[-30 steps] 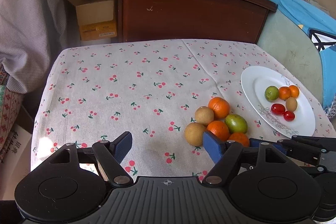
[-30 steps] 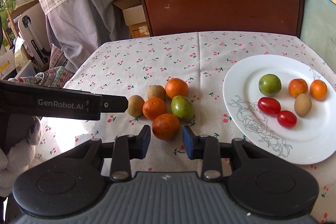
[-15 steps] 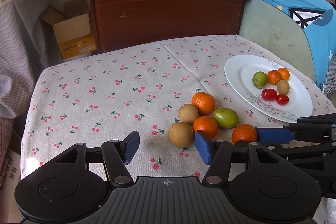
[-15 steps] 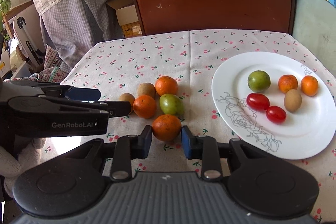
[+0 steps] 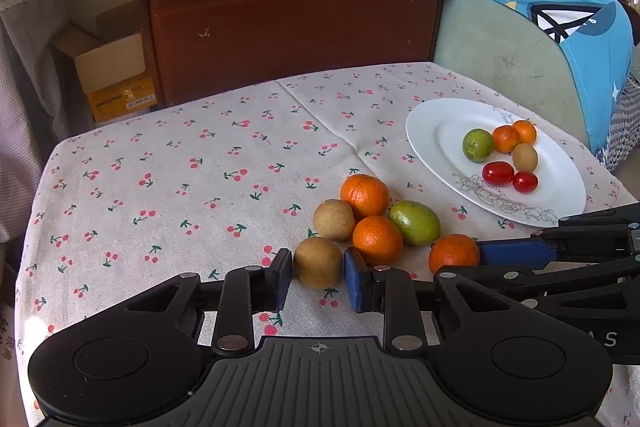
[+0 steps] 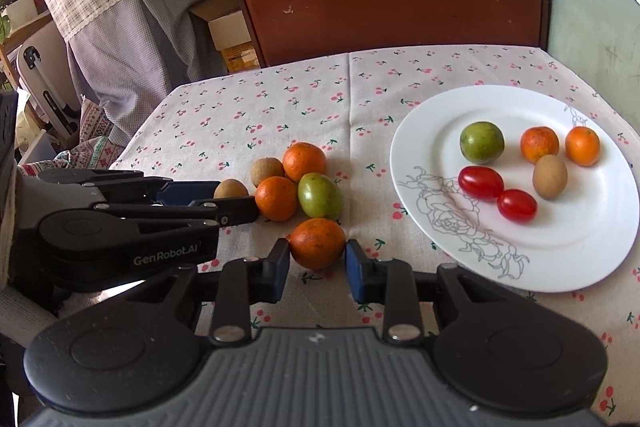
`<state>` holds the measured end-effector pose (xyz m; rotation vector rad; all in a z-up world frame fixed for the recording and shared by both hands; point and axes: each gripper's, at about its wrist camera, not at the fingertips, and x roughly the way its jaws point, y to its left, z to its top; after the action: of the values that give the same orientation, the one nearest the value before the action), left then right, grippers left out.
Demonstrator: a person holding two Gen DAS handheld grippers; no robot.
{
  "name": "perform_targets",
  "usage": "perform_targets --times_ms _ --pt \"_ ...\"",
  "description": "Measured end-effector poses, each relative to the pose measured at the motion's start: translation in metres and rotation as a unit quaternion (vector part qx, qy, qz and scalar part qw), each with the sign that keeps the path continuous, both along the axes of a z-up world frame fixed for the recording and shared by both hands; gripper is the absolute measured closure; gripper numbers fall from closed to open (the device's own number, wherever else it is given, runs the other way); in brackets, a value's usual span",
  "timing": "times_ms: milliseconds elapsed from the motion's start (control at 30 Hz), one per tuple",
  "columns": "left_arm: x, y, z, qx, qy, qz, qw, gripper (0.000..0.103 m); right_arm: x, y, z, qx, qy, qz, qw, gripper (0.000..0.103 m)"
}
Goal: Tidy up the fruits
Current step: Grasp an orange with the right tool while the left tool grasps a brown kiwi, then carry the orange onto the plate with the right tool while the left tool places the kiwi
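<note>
Now pinching round brown fruit (image 5: 318,262) in just-closed left gripper (image 5: 318,281); right gripper (image 6: 317,265) clamping round orange mandarin (image 6: 317,243), both plate-ready.

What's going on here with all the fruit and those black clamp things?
A person is sorting fruit onto a white plate using two tools. The left hand-held gripper has just closed on a brown fruit; the right hand-held gripper grips an orange. Four more fruits lie on the cloth; six sit on the plate.
</note>
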<state>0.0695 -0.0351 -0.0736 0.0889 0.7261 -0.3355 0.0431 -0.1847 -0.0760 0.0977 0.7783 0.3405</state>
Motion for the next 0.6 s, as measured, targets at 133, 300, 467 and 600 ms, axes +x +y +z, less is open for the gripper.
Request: perform_targets --times_ms 133,300,467,600 --pt "-0.002 -0.001 0.000 0.001 -0.001 0.001 1.0000 0.080 0.000 0.000 0.000 0.001 -0.001 0.000 1.000 0.073" --pt "-0.008 -0.001 0.007 -0.003 -0.011 0.003 0.9999 0.080 0.000 0.000 0.000 0.002 -0.001 0.001 1.000 0.073" --pt "-0.008 0.002 0.019 -0.019 -0.022 0.017 0.9994 0.080 -0.002 -0.003 0.006 0.010 -0.012 -0.003 1.000 0.073" --pt "-0.006 -0.001 0.032 -0.037 -0.037 0.018 0.9985 0.080 -0.002 -0.010 0.017 0.019 -0.028 -0.014 0.999 0.073"
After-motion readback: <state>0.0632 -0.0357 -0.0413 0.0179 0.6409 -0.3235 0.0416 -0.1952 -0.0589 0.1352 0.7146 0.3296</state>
